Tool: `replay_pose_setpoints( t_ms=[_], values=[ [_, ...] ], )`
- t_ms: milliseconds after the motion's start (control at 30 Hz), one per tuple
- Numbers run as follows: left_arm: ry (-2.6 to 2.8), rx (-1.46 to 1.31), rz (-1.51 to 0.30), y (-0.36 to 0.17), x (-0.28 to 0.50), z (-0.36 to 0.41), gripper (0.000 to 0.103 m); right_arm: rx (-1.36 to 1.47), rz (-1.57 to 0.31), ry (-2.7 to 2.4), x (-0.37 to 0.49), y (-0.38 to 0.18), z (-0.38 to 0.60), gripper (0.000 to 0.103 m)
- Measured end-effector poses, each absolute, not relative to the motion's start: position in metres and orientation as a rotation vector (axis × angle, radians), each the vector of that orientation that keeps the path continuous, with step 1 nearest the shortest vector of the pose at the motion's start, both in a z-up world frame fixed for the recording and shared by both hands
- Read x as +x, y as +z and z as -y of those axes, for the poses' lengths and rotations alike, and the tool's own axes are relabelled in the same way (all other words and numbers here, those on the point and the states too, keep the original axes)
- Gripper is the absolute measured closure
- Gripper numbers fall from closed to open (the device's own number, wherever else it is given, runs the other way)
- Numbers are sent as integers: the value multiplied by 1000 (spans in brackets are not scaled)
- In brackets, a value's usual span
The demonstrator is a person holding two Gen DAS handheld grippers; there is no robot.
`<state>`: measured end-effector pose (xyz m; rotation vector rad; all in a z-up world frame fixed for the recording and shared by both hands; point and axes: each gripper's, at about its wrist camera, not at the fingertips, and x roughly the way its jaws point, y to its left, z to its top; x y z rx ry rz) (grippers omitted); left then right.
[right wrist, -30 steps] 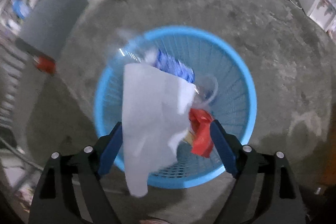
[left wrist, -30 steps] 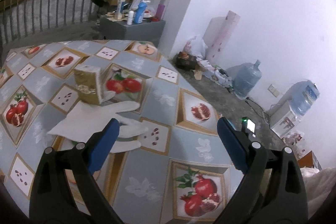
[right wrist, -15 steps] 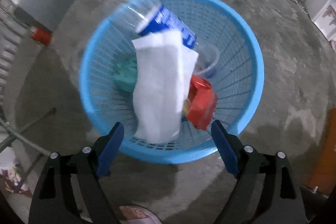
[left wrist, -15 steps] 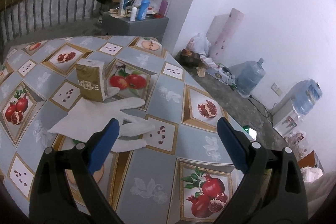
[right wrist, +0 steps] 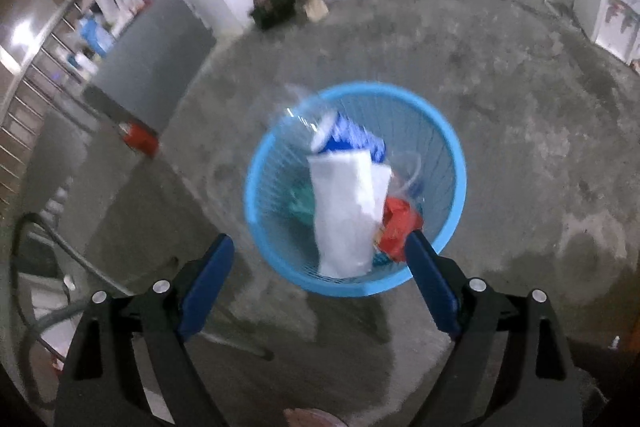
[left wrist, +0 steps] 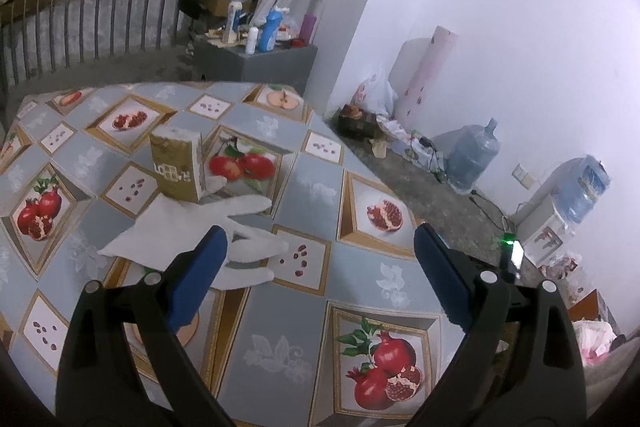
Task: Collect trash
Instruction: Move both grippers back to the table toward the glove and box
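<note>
A blue plastic basket stands on the concrete floor. Inside it lie a white sheet of paper, a clear bottle with a blue label and a red wrapper. My right gripper hangs open above the basket's near rim with nothing between its fingers. In the left wrist view a white glove lies flat on the fruit-patterned tablecloth, and a small gold carton stands upright just behind it. My left gripper is open above the table, its left finger over the glove.
A grey cabinet with bottles on it stands beyond the table by a railing. Water jugs and clutter line the white wall. Beside the basket are a red can and a hose on the floor.
The white paper has dropped from between the right fingers into the basket, and the right gripper has risen away from it. The left gripper has barely shifted.
</note>
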<state>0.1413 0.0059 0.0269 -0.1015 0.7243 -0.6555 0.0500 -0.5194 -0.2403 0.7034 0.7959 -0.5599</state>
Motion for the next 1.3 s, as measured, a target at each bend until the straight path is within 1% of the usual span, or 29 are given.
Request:
replay_pose_setpoints(
  t_ms=[167,300,367,667,767,867,1000,1167,1300],
  values=[
    [-572,-17,-626,39,130,-4,10,587,-634,-562,28,-174,483,14],
    [-539,-63,-574,50,120,-8,10,499,-487,-550,10,-130,448,8],
    [-526,-84,-561,55,118,-11,10,446,-428,-530,3,-107,430,7],
    [-451,-250,-539,66,106,-41,10,208,-337,-347,2,-31,355,6],
    [-394,-265,-496,70,101,-52,9,173,-336,-335,8,-19,332,6],
    [-364,-328,-494,71,100,-66,9,161,-320,-308,11,-10,311,6],
    [-349,-424,-528,65,102,-85,9,232,-316,-259,15,-2,292,6],
    [-291,-470,-549,59,98,-96,9,310,-342,-242,22,-1,278,6],
    [-354,-453,-479,60,85,-96,9,330,-346,-219,25,-2,269,6]
  ],
)
